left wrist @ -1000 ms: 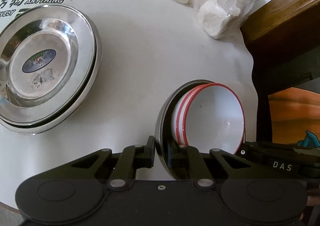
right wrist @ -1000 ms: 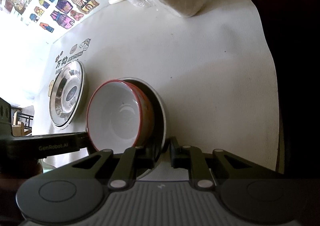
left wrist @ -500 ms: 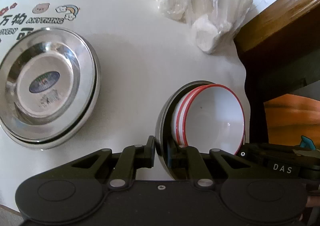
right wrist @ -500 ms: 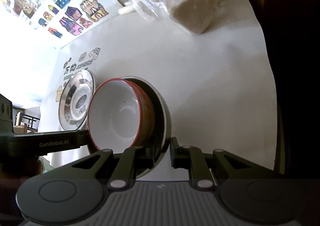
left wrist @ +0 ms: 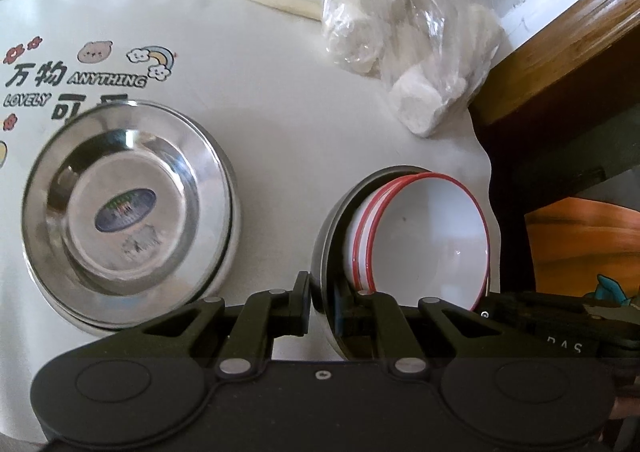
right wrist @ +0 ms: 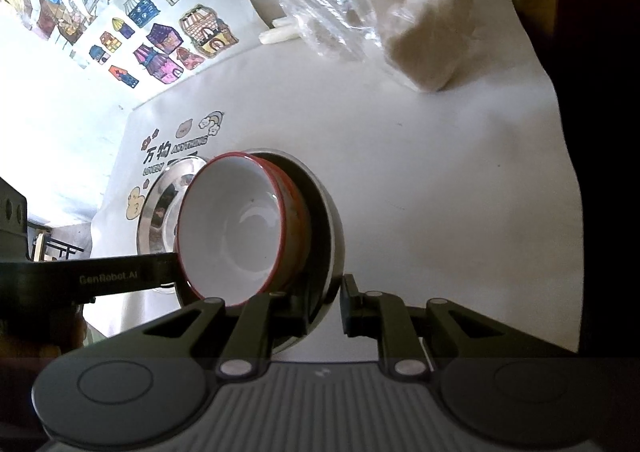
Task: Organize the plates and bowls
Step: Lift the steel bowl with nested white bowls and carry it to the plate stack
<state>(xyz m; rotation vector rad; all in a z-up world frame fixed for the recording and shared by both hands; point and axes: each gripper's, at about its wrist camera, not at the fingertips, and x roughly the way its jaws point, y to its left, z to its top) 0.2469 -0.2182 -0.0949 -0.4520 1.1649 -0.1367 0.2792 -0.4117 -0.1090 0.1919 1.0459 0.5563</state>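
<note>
Carrying a steel bowl [left wrist: 326, 248] with red-rimmed bowls [left wrist: 424, 240] nested inside, the left gripper [left wrist: 322, 302] and right gripper [right wrist: 326, 302] each pinch opposite rim edges with narrow fingers. Over the last second, the load has travelled across the desk [left wrist: 280, 140] toward the plates [left wrist: 128, 212], now just beside it. Judgement: the set-down next to the plates is near; both grips must release together.

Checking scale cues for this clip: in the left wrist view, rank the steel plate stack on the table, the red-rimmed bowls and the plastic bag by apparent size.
1. Steel plate stack, widest.
2 and 3. Plastic bag and red-rimmed bowls look alike; the bowls are held nearer the camera, so unranked.
</note>
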